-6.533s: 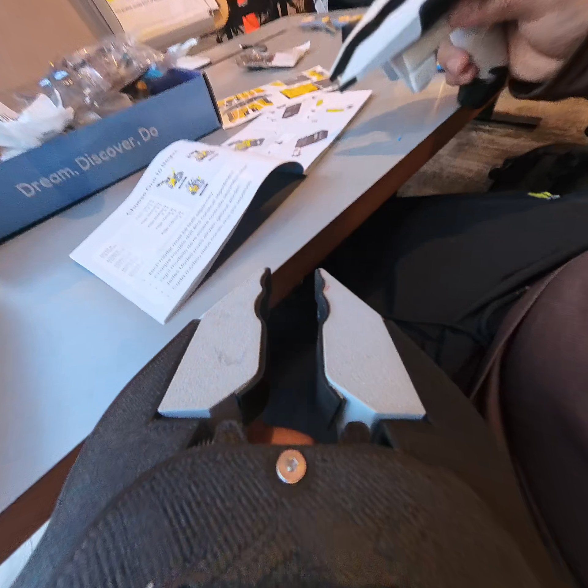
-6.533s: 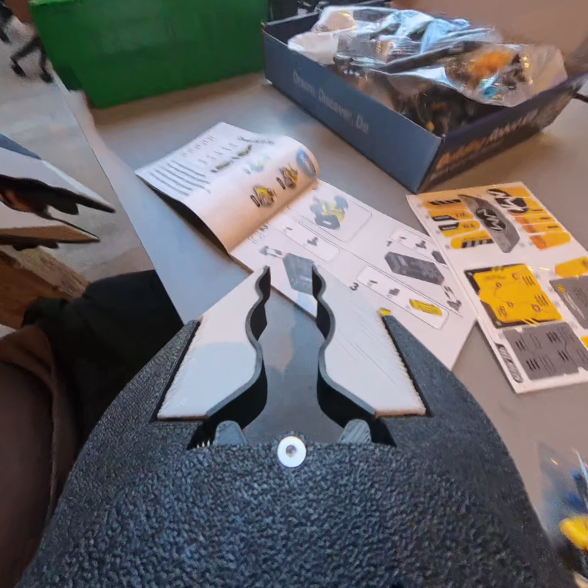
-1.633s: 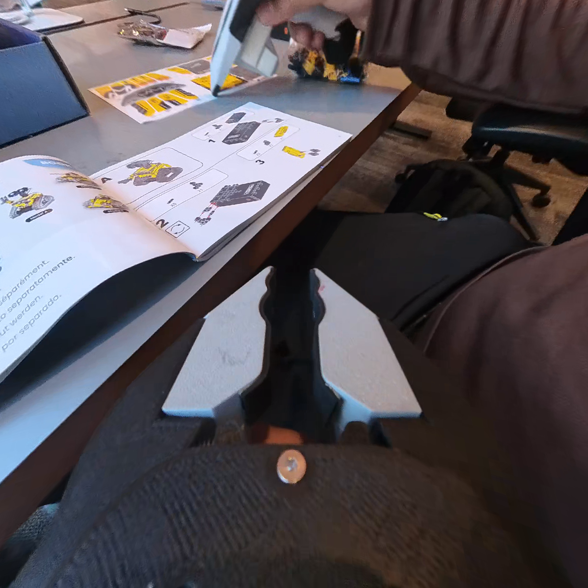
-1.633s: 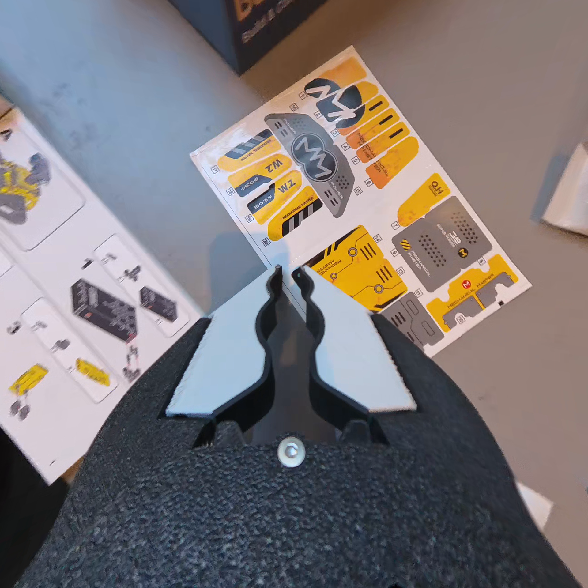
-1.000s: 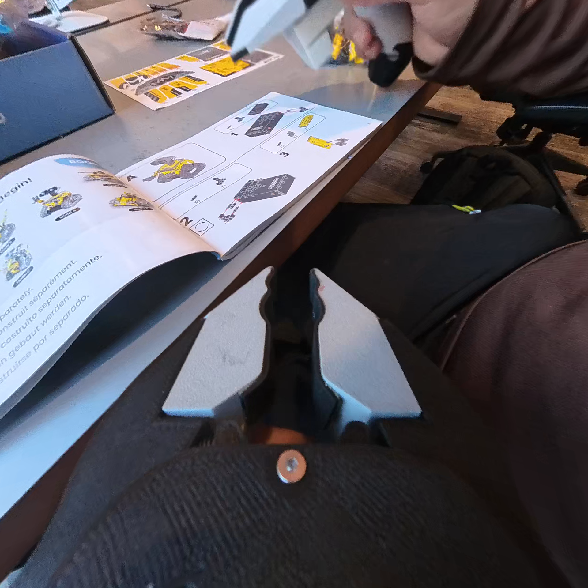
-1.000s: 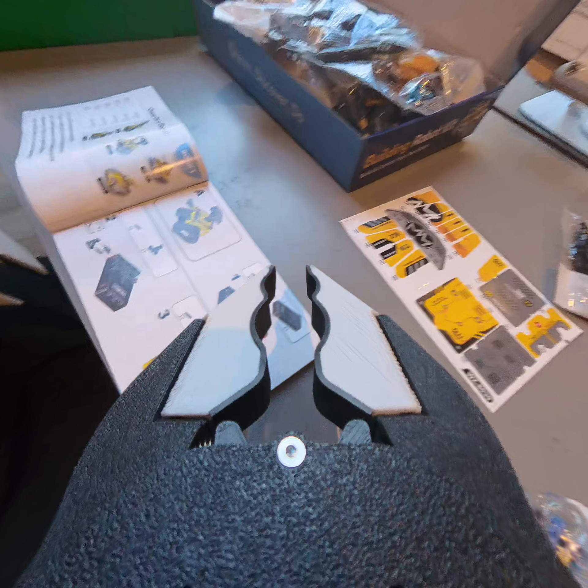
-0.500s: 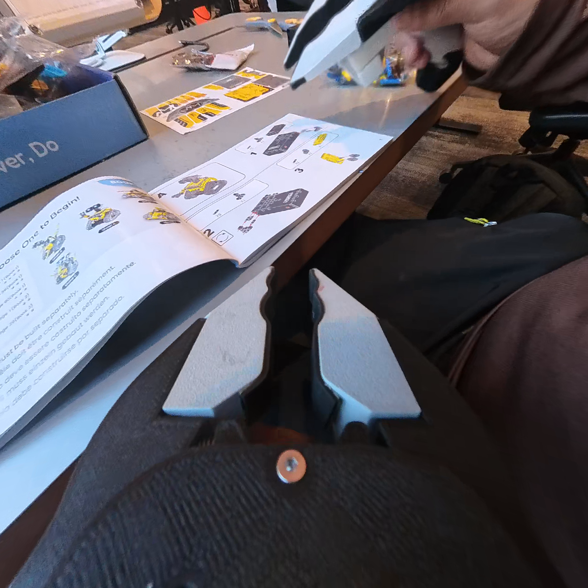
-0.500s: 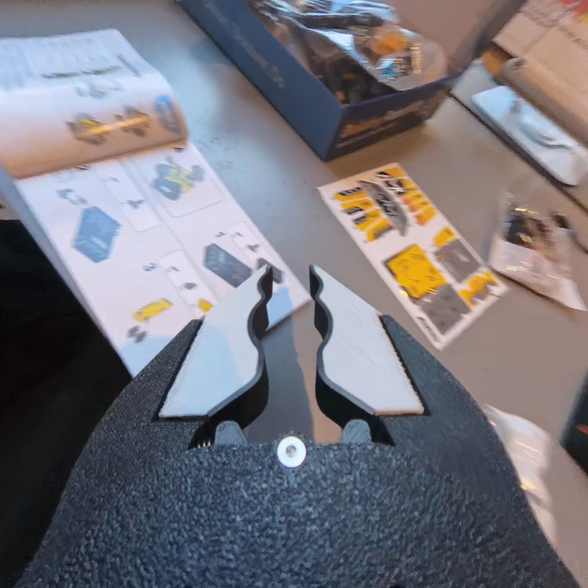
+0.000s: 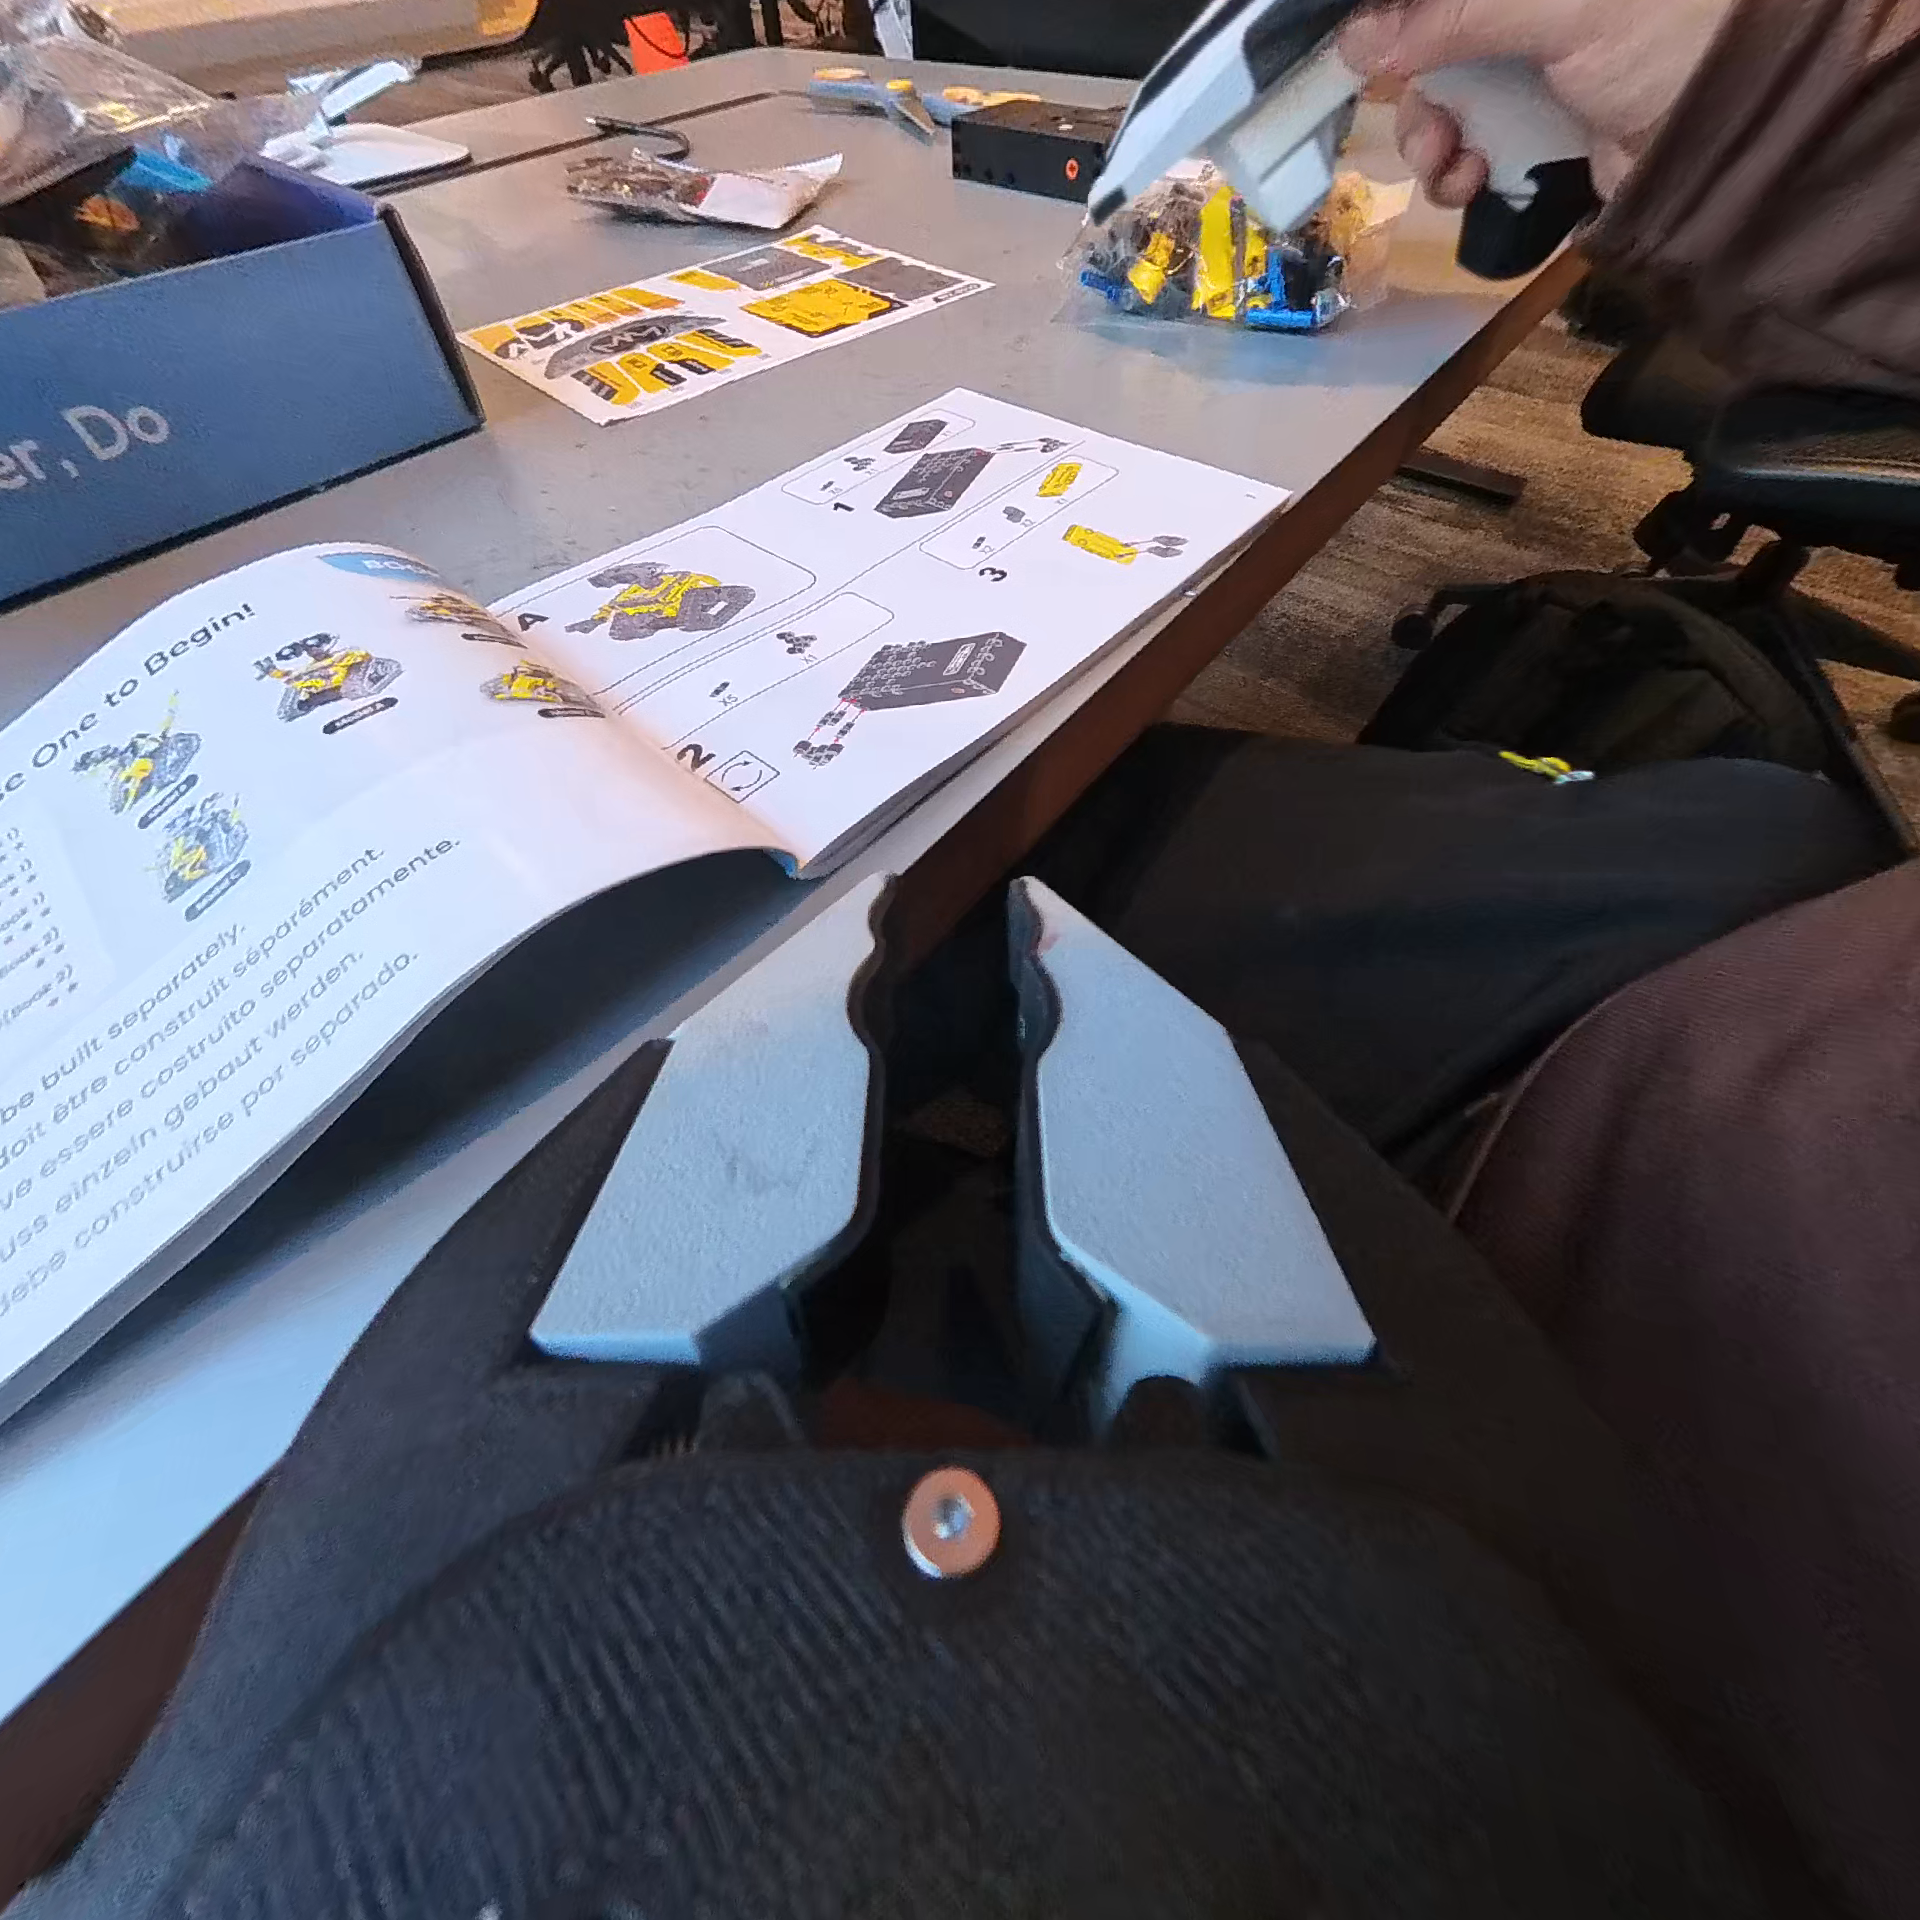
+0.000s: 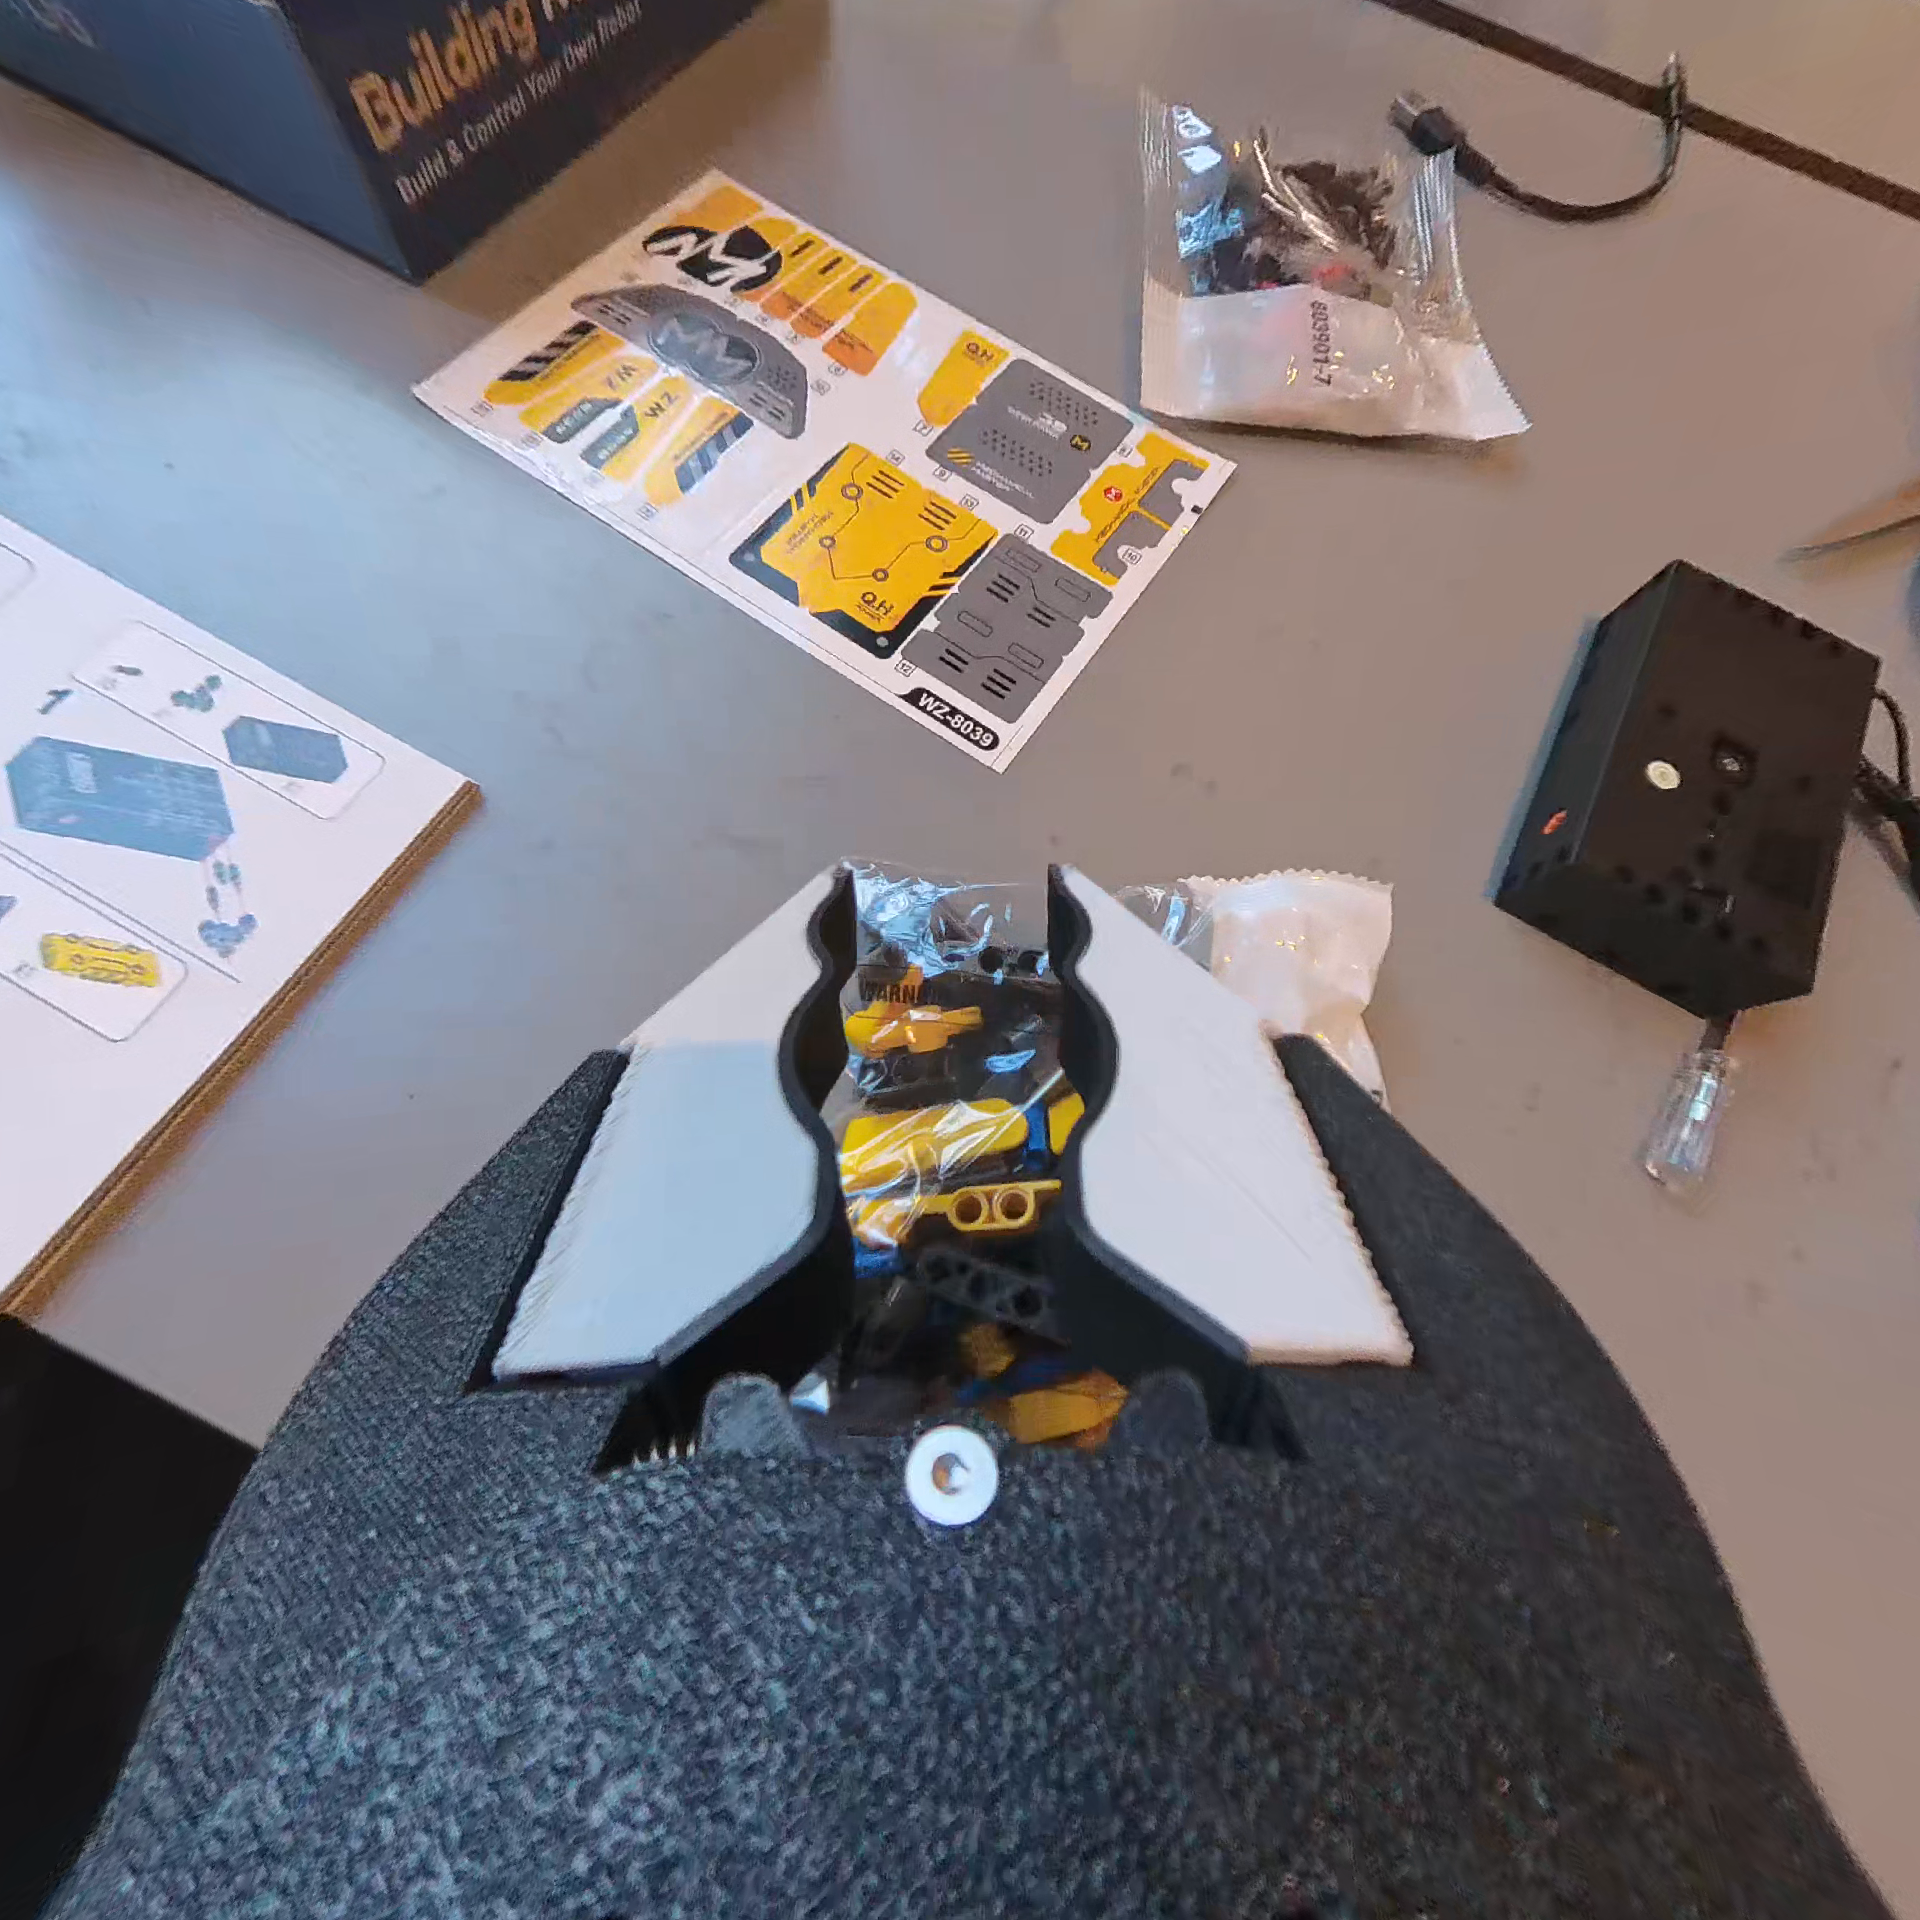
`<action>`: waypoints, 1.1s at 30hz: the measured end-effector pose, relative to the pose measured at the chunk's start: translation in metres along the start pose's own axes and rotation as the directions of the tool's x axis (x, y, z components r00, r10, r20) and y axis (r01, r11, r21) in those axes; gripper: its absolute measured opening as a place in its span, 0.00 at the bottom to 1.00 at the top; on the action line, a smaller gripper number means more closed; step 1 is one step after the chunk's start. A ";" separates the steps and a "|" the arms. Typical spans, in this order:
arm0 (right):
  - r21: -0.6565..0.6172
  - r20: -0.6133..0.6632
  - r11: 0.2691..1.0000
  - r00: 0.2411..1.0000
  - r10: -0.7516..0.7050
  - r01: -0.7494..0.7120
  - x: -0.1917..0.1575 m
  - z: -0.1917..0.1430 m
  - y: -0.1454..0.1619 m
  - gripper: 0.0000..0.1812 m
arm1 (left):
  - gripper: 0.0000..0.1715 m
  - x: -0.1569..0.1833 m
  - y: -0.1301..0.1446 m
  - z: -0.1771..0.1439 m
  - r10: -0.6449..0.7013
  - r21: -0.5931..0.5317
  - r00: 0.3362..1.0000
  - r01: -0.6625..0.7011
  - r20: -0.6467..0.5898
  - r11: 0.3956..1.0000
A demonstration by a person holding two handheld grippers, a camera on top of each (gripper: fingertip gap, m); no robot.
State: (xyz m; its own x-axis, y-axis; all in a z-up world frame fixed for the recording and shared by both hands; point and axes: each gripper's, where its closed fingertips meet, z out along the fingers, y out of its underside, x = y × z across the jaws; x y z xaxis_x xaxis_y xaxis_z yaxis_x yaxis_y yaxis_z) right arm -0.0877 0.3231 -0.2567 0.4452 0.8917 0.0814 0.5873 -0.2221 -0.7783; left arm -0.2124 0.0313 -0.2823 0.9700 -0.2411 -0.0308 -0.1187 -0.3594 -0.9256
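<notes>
The right gripper (image 10: pixel 951 883) hangs directly above the clear bag of yellow and blue parts (image 10: pixel 940 1101), jaws spread to either side of it, apparently not yet touching. The left gripper (image 9: pixel 945 904), also spread and empty, sits off the bench (image 9: pixel 582 488) edge, beside the open booklet (image 9: pixel 623 686).

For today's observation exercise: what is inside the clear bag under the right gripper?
The bag holds yellow, black and blue building pieces. The right gripper hides its sides and near end.
</notes>
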 end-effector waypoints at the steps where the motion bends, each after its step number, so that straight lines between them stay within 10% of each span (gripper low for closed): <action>1: -0.003 0.003 1.000 1.000 -0.005 0.005 -0.001 0.002 0.001 0.20 | 0.10 0.001 0.000 0.001 -0.001 -0.001 1.000 0.001 -0.006 1.000; 33: 0.253 -0.076 0.967 0.995 0.058 -0.037 0.024 -0.025 -0.027 0.15 | 0.09 0.007 -0.006 0.013 0.037 0.007 0.998 -0.036 -0.050 0.999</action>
State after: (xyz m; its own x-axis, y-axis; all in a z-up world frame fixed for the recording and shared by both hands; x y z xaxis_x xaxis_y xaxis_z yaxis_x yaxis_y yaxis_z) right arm -0.0762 0.3407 -0.2181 0.5284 0.8449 0.0834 0.3802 -0.1477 -0.9130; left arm -0.2020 0.0440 -0.2816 0.9530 -0.2994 -0.0456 -0.1523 -0.3437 -0.9266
